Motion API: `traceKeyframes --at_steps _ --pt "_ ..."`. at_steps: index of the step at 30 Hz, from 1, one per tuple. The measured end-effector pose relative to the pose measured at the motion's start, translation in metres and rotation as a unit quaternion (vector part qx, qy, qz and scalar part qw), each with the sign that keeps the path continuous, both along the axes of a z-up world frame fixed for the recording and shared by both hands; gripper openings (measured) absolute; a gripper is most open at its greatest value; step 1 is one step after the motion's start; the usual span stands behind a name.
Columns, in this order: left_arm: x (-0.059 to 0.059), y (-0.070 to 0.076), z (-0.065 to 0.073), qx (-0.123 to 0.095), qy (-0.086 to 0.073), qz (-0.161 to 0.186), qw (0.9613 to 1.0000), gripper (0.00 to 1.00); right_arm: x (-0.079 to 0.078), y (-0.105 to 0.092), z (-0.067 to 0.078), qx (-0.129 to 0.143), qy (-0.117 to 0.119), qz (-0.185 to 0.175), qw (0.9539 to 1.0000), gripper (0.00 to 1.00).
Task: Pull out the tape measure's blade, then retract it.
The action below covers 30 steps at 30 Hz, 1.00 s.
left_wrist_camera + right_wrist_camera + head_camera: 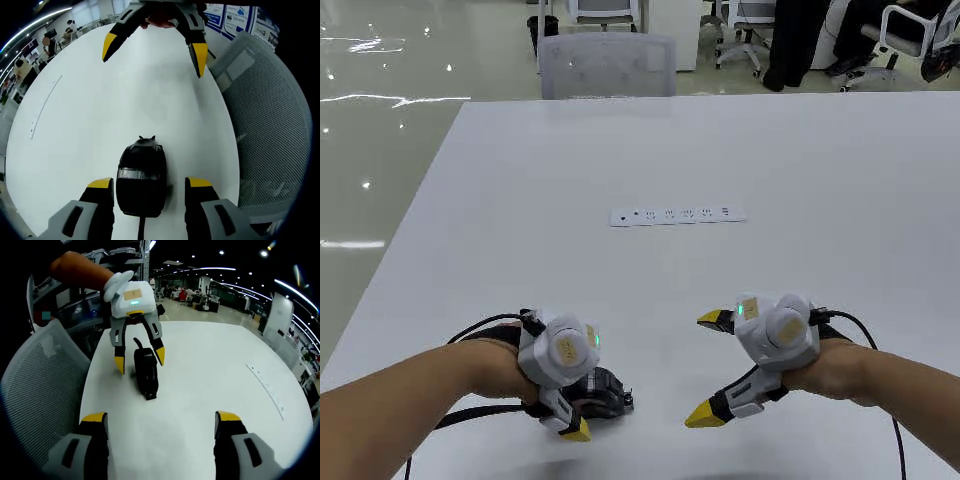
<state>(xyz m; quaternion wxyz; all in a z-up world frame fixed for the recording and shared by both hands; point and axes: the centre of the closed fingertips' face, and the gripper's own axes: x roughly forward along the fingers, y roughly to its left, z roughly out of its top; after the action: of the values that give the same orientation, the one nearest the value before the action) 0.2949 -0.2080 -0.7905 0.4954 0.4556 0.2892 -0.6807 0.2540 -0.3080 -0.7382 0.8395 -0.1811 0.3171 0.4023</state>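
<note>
One black tape measure lies on the white table, low in the left gripper view. The left gripper sits around it, jaws open, not squeezing. The right gripper, lower right in the head view, is wide open and empty. There, the left gripper half hides the tape measure.
</note>
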Motion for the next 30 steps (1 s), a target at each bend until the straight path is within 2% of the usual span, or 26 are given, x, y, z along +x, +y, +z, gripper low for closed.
traceKeyframes --at_steps 3,4,6,10,11,15,20,25,27,30 --pt "0.007 -0.002 0.002 -0.011 -0.014 0.001 0.9998 0.44 0.002 0.006 -0.004 0.000 0.007 0.011 0.9999 0.89" --pt "0.009 -0.003 0.003 -0.013 -0.013 0.004 0.9998 0.40 0.005 0.007 -0.005 0.000 0.006 0.013 0.9999 0.88" --pt "0.011 -0.004 0.004 -0.019 -0.013 0.011 0.9997 0.38 0.008 0.009 -0.008 0.002 0.008 0.013 0.9999 0.86" --pt "0.007 -0.002 0.000 -0.014 -0.004 0.009 0.9998 0.34 0.013 0.014 -0.013 0.008 0.014 0.010 0.9998 0.84" --pt "0.007 -0.002 0.000 -0.016 -0.008 0.010 0.9998 0.34 0.014 0.016 -0.014 0.008 0.015 0.011 0.9998 0.83" --pt "0.008 -0.003 0.000 -0.027 0.001 0.019 0.9994 0.33 0.015 0.019 -0.024 0.000 0.034 0.014 0.9993 0.78" --pt "0.009 -0.003 -0.001 -0.029 0.001 0.023 0.9993 0.33 0.020 0.028 -0.033 -0.006 0.038 0.028 0.9989 0.74" --pt "0.009 -0.003 -0.001 -0.034 0.007 0.025 0.9991 0.33 0.026 0.039 -0.042 -0.015 0.038 0.035 0.9985 0.66" --pt "0.009 -0.003 0.000 -0.037 0.012 0.028 0.9988 0.33 0.030 0.044 -0.045 -0.018 0.032 0.035 0.9987 0.60" --pt "0.008 -0.003 -0.001 -0.037 0.008 0.026 0.9990 0.33 0.031 0.052 -0.054 -0.033 0.035 0.052 0.9975 0.51"
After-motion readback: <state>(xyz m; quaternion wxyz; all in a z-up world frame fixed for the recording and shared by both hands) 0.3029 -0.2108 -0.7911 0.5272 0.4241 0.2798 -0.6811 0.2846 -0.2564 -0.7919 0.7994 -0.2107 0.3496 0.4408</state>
